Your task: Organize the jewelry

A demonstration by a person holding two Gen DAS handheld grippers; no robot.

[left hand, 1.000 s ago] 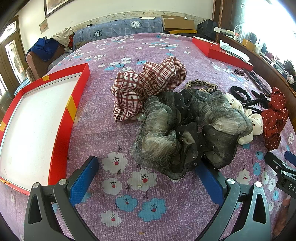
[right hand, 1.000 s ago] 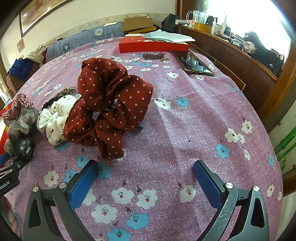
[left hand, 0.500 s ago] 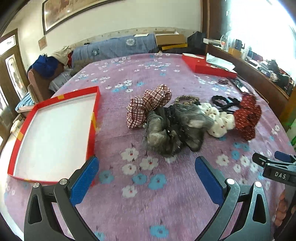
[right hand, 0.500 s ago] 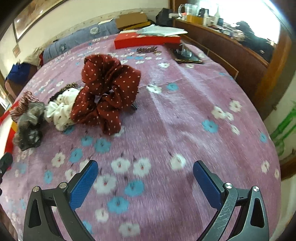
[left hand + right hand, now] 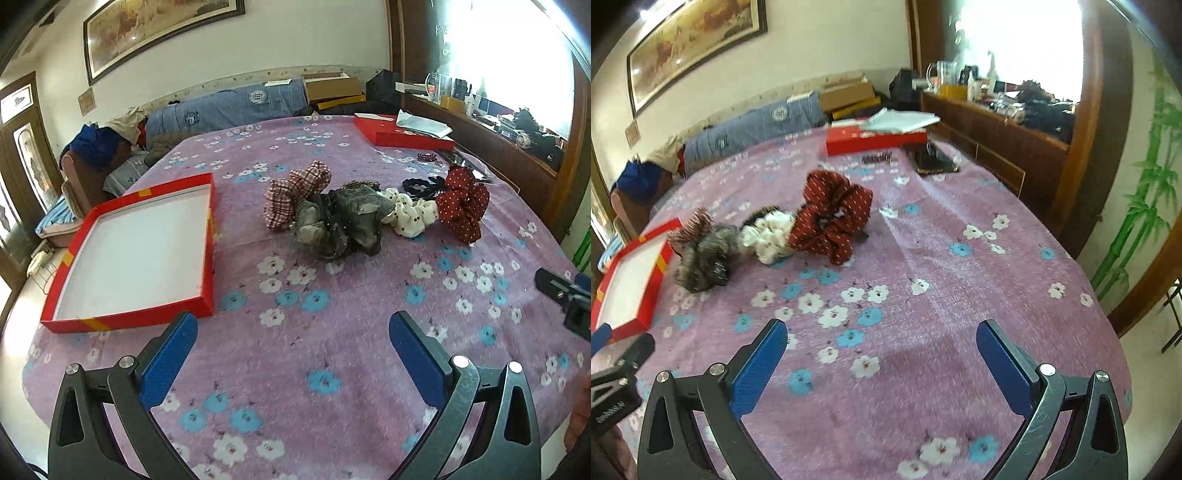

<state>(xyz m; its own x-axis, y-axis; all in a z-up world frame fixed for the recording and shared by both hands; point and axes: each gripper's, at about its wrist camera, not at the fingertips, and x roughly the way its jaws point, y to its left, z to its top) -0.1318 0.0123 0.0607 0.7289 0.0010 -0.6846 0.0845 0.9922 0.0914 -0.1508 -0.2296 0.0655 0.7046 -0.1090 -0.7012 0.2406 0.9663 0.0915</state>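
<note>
Several scrunchies lie in a row on the purple flowered cloth: a plaid one (image 5: 295, 194), a grey gauze one (image 5: 338, 223), a white one (image 5: 406, 214) and a red dotted one (image 5: 461, 206). They also show in the right wrist view, with the red dotted one (image 5: 831, 218) nearest the middle. An empty red tray with a white floor (image 5: 136, 243) lies to their left. My left gripper (image 5: 293, 350) is open and empty, well short of the pile. My right gripper (image 5: 881, 354) is open and empty, also well back from it.
Black hair ties (image 5: 421, 184) lie behind the white scrunchie. A red box (image 5: 399, 134) with paper on it sits at the far right of the table, beside a dark tray (image 5: 932, 160) and a brown clip (image 5: 877, 158). A wooden sideboard (image 5: 1004, 144) runs along the right.
Both grippers have pulled back and risen from the scrunchies, which now look much smaller and farther off. Both stay open and empty. The scrunchies have not moved.
</note>
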